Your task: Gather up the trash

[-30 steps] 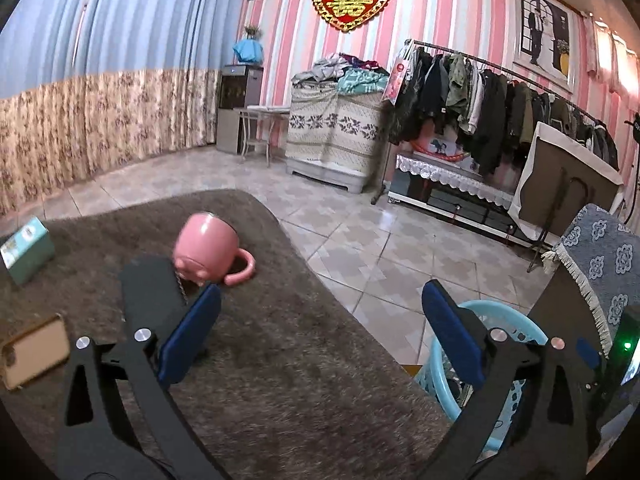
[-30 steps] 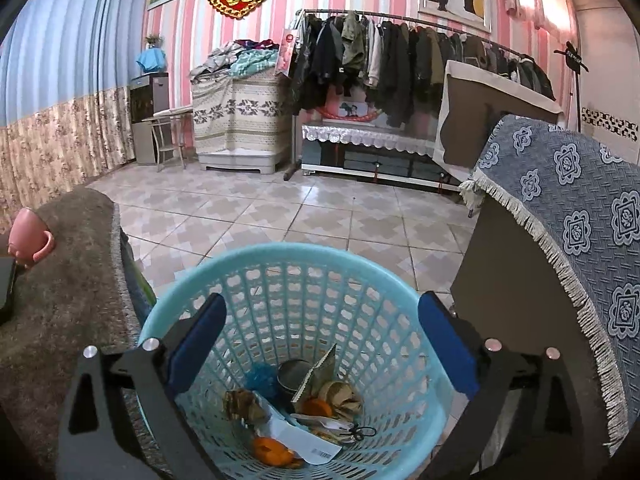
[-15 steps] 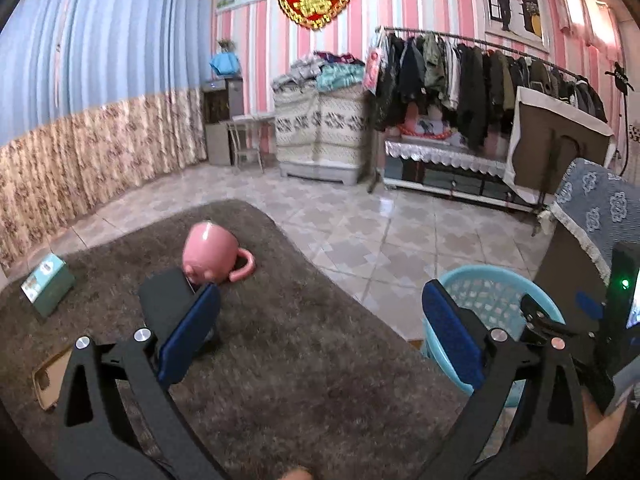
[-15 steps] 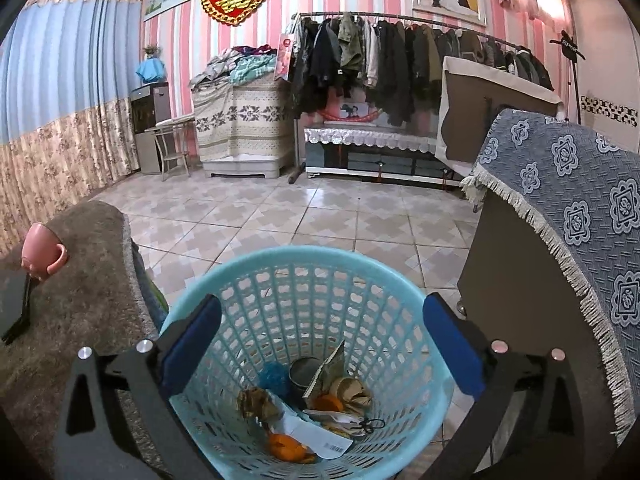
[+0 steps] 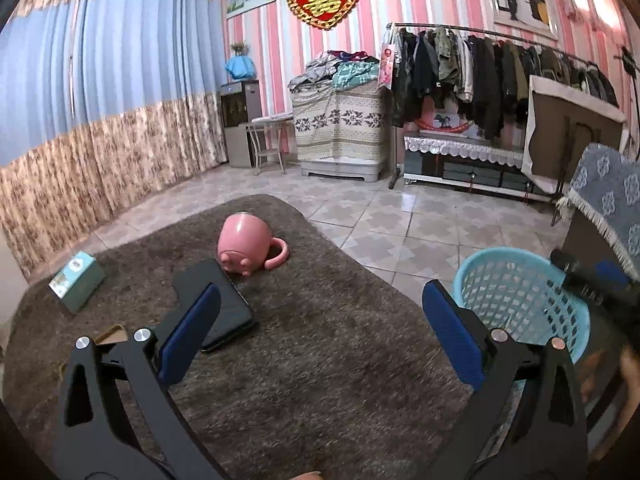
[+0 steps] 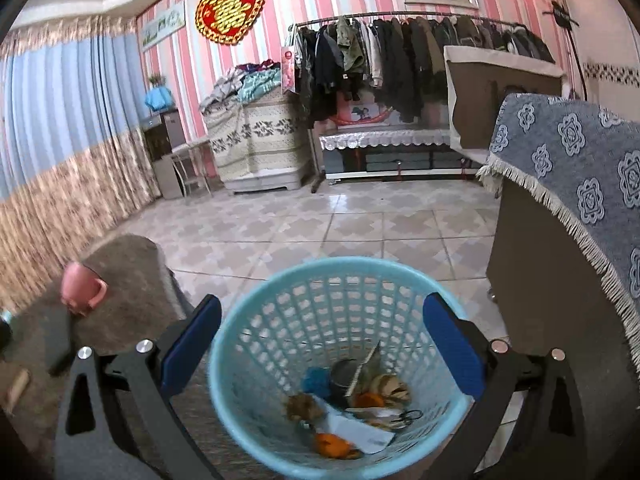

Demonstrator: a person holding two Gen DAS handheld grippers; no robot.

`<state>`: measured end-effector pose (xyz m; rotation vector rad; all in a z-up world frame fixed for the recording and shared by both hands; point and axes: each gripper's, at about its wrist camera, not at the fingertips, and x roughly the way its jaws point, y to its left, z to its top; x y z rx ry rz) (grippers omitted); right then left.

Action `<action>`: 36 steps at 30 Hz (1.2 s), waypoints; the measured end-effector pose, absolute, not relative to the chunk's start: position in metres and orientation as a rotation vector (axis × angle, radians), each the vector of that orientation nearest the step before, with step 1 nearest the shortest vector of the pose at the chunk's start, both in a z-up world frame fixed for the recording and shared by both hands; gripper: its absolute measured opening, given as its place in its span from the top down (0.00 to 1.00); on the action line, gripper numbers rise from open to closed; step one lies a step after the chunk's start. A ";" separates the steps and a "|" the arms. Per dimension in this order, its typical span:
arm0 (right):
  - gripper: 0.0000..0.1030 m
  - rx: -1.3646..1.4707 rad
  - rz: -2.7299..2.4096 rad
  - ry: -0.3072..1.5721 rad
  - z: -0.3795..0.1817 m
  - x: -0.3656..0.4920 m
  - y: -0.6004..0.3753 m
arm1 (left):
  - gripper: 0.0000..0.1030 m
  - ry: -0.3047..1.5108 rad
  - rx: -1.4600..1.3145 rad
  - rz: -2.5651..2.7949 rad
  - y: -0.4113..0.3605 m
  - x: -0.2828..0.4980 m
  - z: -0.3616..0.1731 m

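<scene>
1. Left gripper (image 5: 320, 328) – fingers spread wide, nothing held, above the brown rug (image 5: 320, 380).
2. On the rug: black phone (image 5: 224, 312), tipped pink mug (image 5: 246, 246).
3. Right gripper (image 6: 322, 344) – fingers apart, empty, over the blue basket (image 6: 276, 320); trash (image 6: 352, 404) lies inside.

One pink mug (image 5: 245, 247), one black phone (image 5: 218, 304), one blue basket (image 6: 340, 360), one green box (image 5: 78, 282).

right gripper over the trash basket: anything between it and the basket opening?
Nothing visible. The right gripper is open and empty above the light blue basket, whose mouth is uncovered; trash lies at its bottom. The table edge sits to the left, the cloth-draped furniture to the right, both outside the rim.
</scene>
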<state>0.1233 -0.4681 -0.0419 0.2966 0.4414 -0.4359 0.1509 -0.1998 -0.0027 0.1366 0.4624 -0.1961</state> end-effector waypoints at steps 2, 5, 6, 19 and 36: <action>0.04 0.290 -0.445 0.425 -0.034 0.117 -0.463 | 0.05 0.448 0.146 -0.205 -0.200 0.142 -0.002; 0.04 0.237 -0.437 0.413 -0.022 0.108 -0.446 | 0.05 0.455 0.129 -0.246 -0.197 0.132 0.001; 0.04 0.218 -0.429 0.411 -0.020 0.106 -0.440 | 0.05 0.454 0.122 -0.245 -0.194 0.128 0.003; 0.04 0.110 -0.307 0.456 -0.028 0.055 -0.364 | 0.05 0.454 0.018 -0.236 -0.130 0.094 -0.004; 0.04 0.035 -0.246 0.388 -0.011 0.009 -0.307 | 0.05 0.422 0.018 -0.148 -0.086 0.057 -0.014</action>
